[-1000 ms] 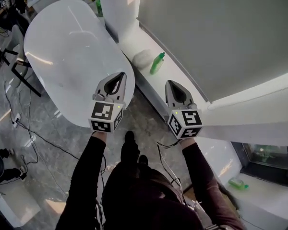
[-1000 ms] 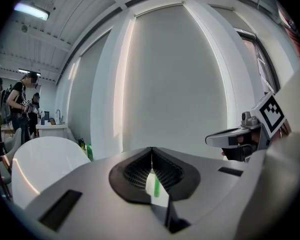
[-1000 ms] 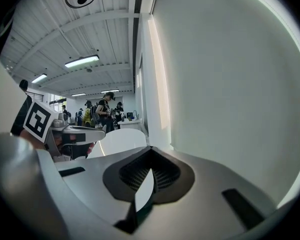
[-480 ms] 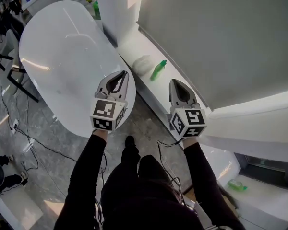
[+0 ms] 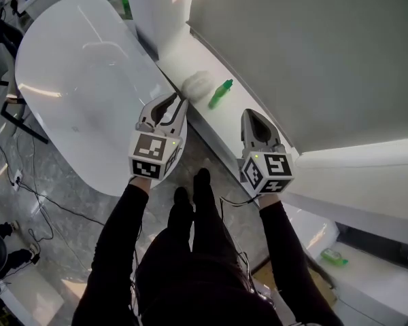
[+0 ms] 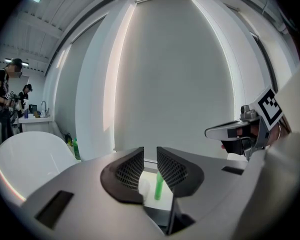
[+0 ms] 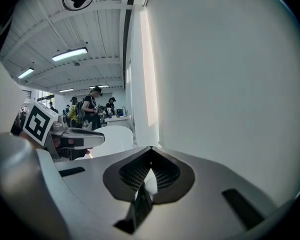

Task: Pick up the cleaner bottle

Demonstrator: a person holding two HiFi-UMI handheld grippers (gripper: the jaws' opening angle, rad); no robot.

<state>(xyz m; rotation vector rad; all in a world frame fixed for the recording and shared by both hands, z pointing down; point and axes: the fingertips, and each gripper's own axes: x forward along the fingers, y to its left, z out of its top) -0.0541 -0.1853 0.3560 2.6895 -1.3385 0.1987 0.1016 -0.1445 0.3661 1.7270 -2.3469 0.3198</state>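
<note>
1. Head view: the left gripper [image 5: 176, 102] is held out over the edge of a white oval bench [image 5: 68, 73]. Its fingers are slightly apart and opening, with nothing between them.
2. The cleaner bottle [image 5: 222, 92], green, lies tilted on a white sill [image 5: 258, 117] below a grey blind [image 5: 306, 53]. It is ahead of the left fingers and a little to their right, clearly apart from them.
3. A white cloth [image 5: 196, 83] lies on the sill just beside the bottle, almost straight ahead of the left fingers.
4. The right gripper [image 5: 248, 114] is over the sill with its fingers together and empty. The bottle lies ahead of them and to their left.
5. A second green bottle [image 5: 333, 257] sits on a lower ledge, well behind the right fingers.
6. Left gripper view: there is a narrow gap between the fingers of the left gripper [image 6: 150, 151]. The cleaner bottle [image 6: 159, 186] and white cloth [image 6: 146, 188] show through that gap, beyond the fingertips and untouched.
7. The right gripper [image 6: 208, 132] shows off to the right of the left fingers, at about the same level.
8. Right gripper view: the fingers of the right gripper [image 7: 150, 149] meet at their tips, holding nothing. The blind fills the space ahead and to the right.
9. The left gripper [image 7: 101, 138] shows to the left of the right fingers. People [image 7: 92, 109] stand far beyond it. The bottle cannot be made out in this view.
</note>
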